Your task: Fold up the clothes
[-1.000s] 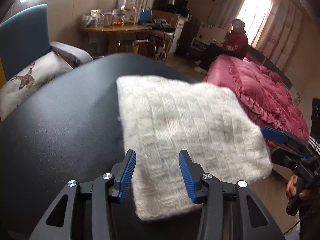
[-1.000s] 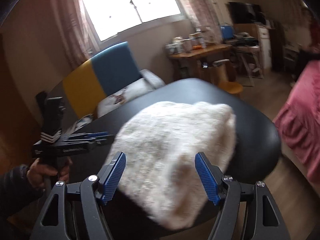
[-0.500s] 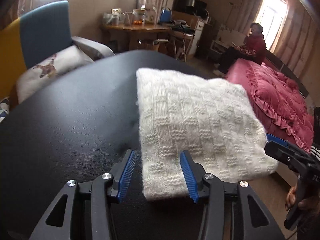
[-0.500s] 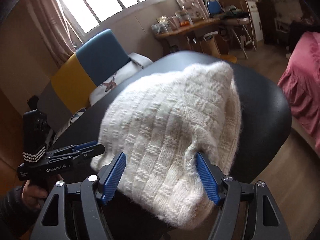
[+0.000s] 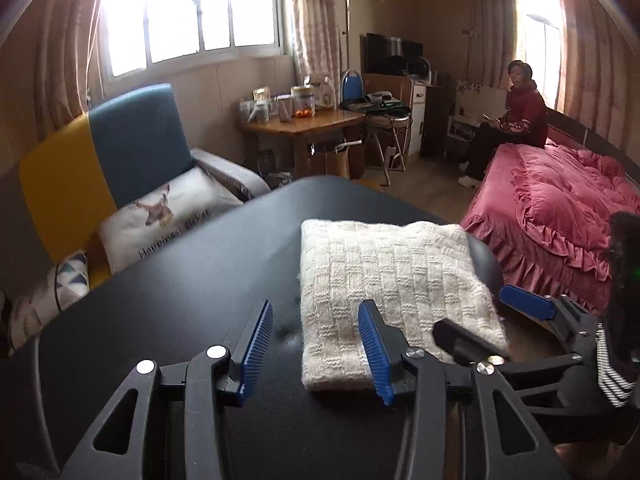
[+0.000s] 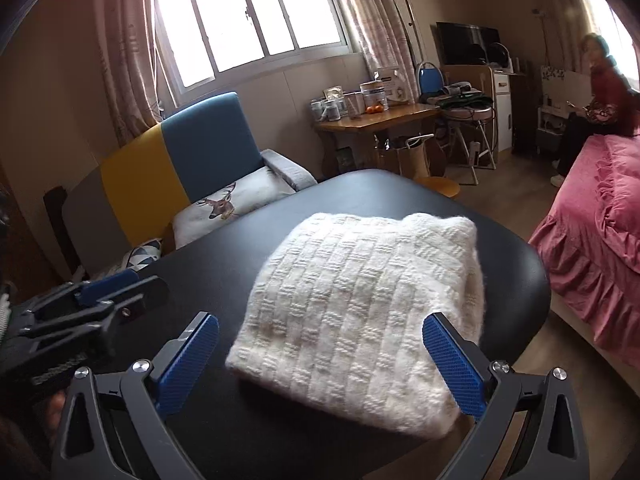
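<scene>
A folded white knit sweater (image 5: 392, 280) (image 6: 360, 300) lies flat on the black table (image 5: 180, 300) (image 6: 516, 276), near its right edge. My left gripper (image 5: 316, 346) hovers above the sweater's near left corner, open, its jaws closing a little and touching nothing. It also shows at the left of the right wrist view, left gripper (image 6: 116, 292). My right gripper (image 6: 320, 364) straddles the sweater's near edge with its jaws opening wide. The sweater lies between the pads, which stand clear of it. In the left wrist view the right gripper (image 5: 492, 320) sits at the sweater's right corner.
A blue and yellow sofa (image 5: 132, 148) with a deer cushion (image 5: 168, 208) stands behind the table. A wooden side table (image 5: 304, 124) with jars is by the window. A pink bed (image 5: 560, 208) lies to the right, a person (image 5: 516, 120) seated on it.
My left gripper has lifted and drawn back from the sweater. My right gripper's jaws have spread wide and let go of the sweater, which now rests flat and folded on the table.
</scene>
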`<control>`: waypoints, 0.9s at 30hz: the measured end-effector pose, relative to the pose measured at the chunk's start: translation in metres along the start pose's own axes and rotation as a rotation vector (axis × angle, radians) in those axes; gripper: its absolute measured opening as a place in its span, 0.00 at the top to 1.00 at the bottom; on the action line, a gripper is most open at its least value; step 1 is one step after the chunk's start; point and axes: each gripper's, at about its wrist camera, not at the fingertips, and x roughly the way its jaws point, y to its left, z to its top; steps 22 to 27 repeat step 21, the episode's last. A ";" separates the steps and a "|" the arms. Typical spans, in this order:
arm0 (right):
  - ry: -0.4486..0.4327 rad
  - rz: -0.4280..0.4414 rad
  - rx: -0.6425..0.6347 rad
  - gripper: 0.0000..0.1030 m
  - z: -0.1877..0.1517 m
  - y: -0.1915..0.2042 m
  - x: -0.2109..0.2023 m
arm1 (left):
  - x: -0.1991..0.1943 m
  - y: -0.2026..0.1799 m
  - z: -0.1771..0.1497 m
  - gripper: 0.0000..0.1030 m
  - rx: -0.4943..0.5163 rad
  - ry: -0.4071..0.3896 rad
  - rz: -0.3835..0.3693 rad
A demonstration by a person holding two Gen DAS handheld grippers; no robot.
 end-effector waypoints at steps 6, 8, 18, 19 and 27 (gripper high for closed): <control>0.005 0.022 -0.016 0.00 -0.004 0.011 -0.001 | -0.014 0.002 -0.005 0.56 -0.024 -0.005 -0.040; 0.010 0.030 -0.016 0.00 -0.005 0.013 0.000 | -0.009 0.002 -0.007 0.56 -0.037 0.017 -0.064; 0.030 0.026 -0.006 0.00 -0.013 0.012 0.005 | 0.002 -0.004 -0.011 0.56 -0.046 0.016 -0.079; 0.032 0.024 -0.003 0.00 -0.013 0.012 0.006 | 0.002 -0.004 -0.011 0.56 -0.047 0.011 -0.078; 0.037 0.019 0.002 0.00 -0.014 0.010 0.008 | 0.004 -0.005 -0.012 0.56 -0.042 0.024 -0.074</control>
